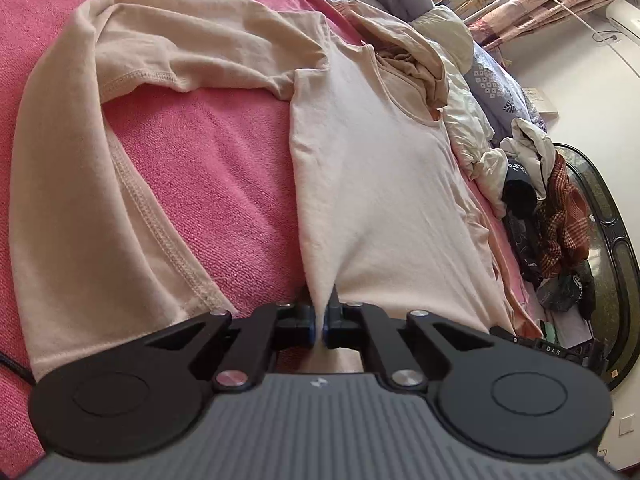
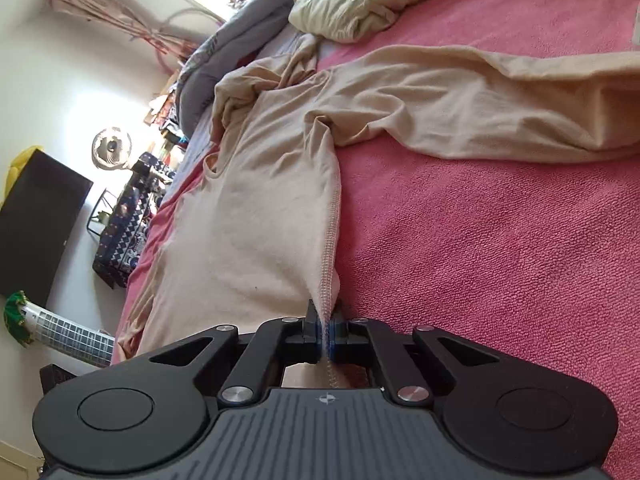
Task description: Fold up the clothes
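Observation:
A beige long-sleeved shirt (image 1: 380, 184) lies spread on a pink bed cover (image 1: 208, 168). My left gripper (image 1: 320, 320) is shut on the shirt's near edge, and the cloth rises in a pinched ridge between its pads. One sleeve (image 1: 80, 200) curves round to the left. In the right wrist view the same shirt (image 2: 260, 216) lies ahead on the pink cover (image 2: 500, 260). My right gripper (image 2: 326, 334) is shut on its stitched side seam at the hem. The other sleeve (image 2: 500, 104) stretches away to the right.
A cream garment (image 2: 352, 0) is heaped at the far end of the bed beside a grey quilt (image 2: 224, 52). More clothes are piled on a chair (image 1: 560, 216) off the bed's side. A black screen (image 2: 36, 220) and a white fan (image 2: 110, 148) stand by the wall.

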### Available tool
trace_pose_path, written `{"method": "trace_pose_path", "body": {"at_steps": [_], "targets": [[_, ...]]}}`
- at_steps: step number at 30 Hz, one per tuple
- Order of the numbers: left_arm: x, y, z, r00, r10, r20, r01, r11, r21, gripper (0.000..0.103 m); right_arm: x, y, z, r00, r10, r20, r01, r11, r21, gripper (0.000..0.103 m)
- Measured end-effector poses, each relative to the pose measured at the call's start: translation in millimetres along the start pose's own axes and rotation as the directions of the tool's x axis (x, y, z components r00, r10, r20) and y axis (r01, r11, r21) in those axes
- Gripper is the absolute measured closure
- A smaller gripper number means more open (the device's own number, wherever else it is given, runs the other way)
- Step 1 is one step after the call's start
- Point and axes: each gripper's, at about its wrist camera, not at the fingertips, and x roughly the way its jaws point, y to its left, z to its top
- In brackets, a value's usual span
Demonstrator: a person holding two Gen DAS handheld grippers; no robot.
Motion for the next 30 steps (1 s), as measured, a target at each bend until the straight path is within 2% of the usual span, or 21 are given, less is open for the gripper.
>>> {"method": "trace_pose_path", "body": {"at_steps": [10, 12, 15, 18, 22, 24, 27, 28, 30], "targets": [[-7.7, 5.1, 4.0, 1.0, 0.019, -0.002, -0.019, 1.0, -0.011, 0.096, -9.6, -11.0, 1.8, 0.999, 0.024, 0.027, -0.026, 0.997, 0.068, 0.098], [-10.3, 4.7, 7.0, 0.999, 0.03, -0.011, -0.03, 0.999, -0.02, 0.097, -12.4, -5.5, 4.7, 1.0, 0.014, 0.026, -0.015, 0.999, 0.04, 0.098], [-11.2, 1.8, 8.2, 0.998, 0.064, -0.022, -0.064, 0.998, 0.019, 0.096, -9.7, -5.0, 6.4, 0.998, -0.054, 0.02, 0.054, 0.999, 0.0, 0.098], [-11.3, 1.9, 7.0, 0.997, 0.074, -0.026, -0.074, 0.997, 0.032, 0.095, -7.5, -16.9, 2.1, 0.999, -0.028, 0.031, 0.028, 1.0, 0.011, 0.101], [-19.3, -11.1, 3.2, 0.989, 0.15, 0.006, -0.149, 0.979, 0.141, 0.094, -11.5, -5.2, -3.2, 0.996, -0.073, 0.051, 0.077, 0.994, -0.08, 0.101], [-28.9, -13.9, 0.5, 0.97, 0.237, 0.047, -0.242, 0.95, 0.197, 0.094, -14.4, -0.7, -3.4, 0.994, -0.097, 0.056, 0.103, 0.988, -0.112, 0.101], [-44.7, -16.7, -3.7, 0.921, 0.37, 0.123, -0.39, 0.881, 0.27, 0.099, -22.8, 10.8, -5.5, 0.979, -0.177, 0.1, 0.194, 0.961, -0.197, 0.099], [-50.3, -16.7, -5.7, 0.908, 0.394, 0.145, -0.42, 0.861, 0.287, 0.099, -26.4, 18.0, -7.7, 0.96, -0.245, 0.139, 0.272, 0.932, -0.24, 0.099], [-63.0, -19.0, -12.7, 0.89, 0.415, 0.187, -0.454, 0.834, 0.312, 0.1, -34.4, 30.5, -13.4, 0.907, -0.358, 0.224, 0.415, 0.852, -0.319, 0.096]]}}
